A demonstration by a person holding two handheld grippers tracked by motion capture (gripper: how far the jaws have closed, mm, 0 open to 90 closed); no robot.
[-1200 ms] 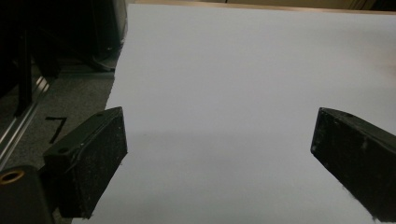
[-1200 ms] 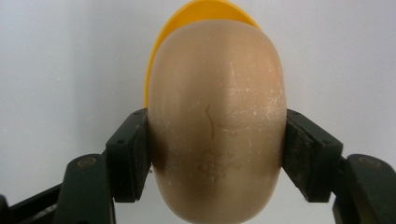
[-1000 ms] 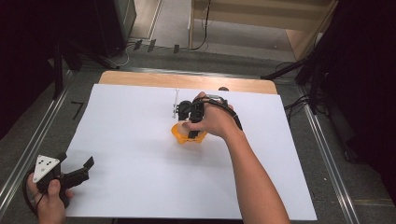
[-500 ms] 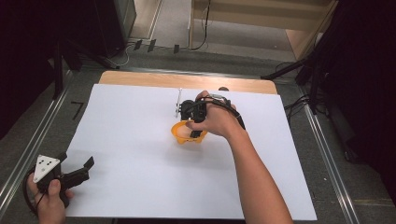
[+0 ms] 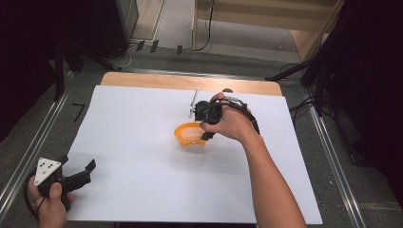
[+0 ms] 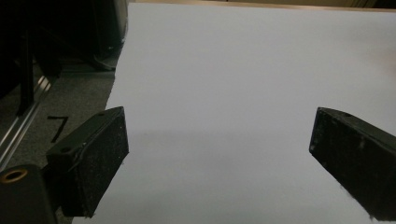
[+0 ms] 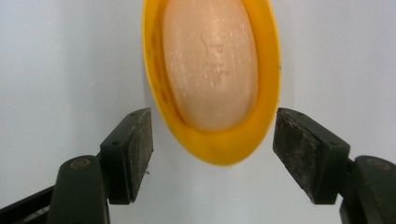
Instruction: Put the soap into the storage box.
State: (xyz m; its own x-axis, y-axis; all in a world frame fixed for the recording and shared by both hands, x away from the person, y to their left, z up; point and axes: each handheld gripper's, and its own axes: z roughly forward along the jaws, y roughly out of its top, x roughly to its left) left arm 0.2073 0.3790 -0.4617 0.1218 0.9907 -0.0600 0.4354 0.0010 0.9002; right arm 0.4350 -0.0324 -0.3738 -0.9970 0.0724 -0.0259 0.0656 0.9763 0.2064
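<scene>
Straddling the near end of the orange dish with my right gripper, jaws spread and not touching it.

On the left, I am holding my left gripper (image 5: 78, 176) at the near left corner of the white sheet (image 5: 133, 123), jaws apart and empty, well away from the dish. Toward the middle, the orange dish (image 7: 212, 79) with the pale soap bar (image 7: 210, 65) is lying just ahead of my right gripper (image 7: 212, 154). Its long axis is running straight away from me, between the jaws, so I judge that closing would grip its narrow width. A thin metal stick (image 5: 194, 102) is lying just beyond.
</scene>
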